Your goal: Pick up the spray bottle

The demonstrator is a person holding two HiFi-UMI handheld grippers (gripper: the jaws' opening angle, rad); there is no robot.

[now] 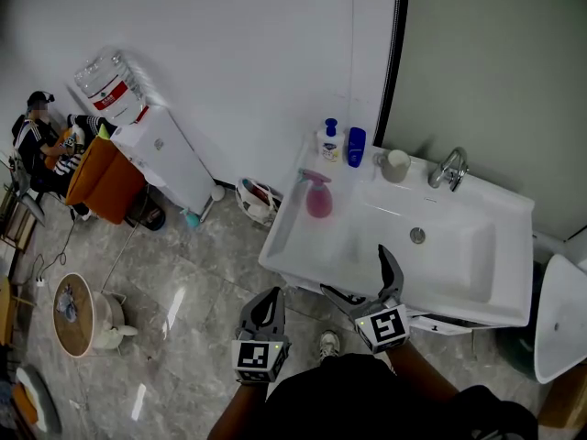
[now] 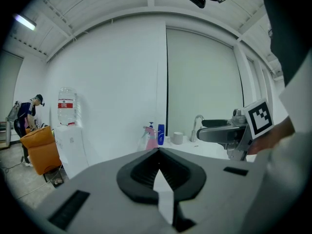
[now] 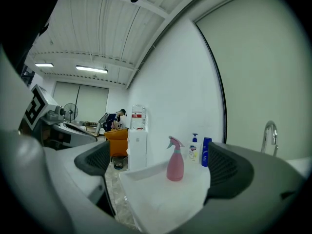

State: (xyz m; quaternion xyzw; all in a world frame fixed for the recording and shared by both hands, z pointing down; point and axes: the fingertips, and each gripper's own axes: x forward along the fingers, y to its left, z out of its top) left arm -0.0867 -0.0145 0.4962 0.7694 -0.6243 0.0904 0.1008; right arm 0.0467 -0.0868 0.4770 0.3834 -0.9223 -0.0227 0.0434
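A pink spray bottle (image 1: 318, 193) with a teal collar stands upright on the left rim of the white sink (image 1: 477, 287). In the right gripper view the spray bottle (image 3: 175, 162) is centred ahead between my open jaws, still well away. My right gripper (image 1: 365, 280) hovers open over the sink's front edge, holding nothing. Left of it and off the sink, above the floor, my left gripper (image 1: 269, 296) is shut and empty. In the left gripper view the pads meet at my left gripper (image 2: 158, 174), and the spray bottle (image 2: 151, 138) looks small beyond them.
Behind the spray bottle stand a white pump bottle (image 1: 329, 141), a blue bottle (image 1: 356, 147) and a cup (image 1: 396, 165); a faucet (image 1: 449, 168) is at the back. On the left are a water dispenser (image 1: 170, 159), an orange chair (image 1: 101, 181) and a person (image 1: 41, 140).
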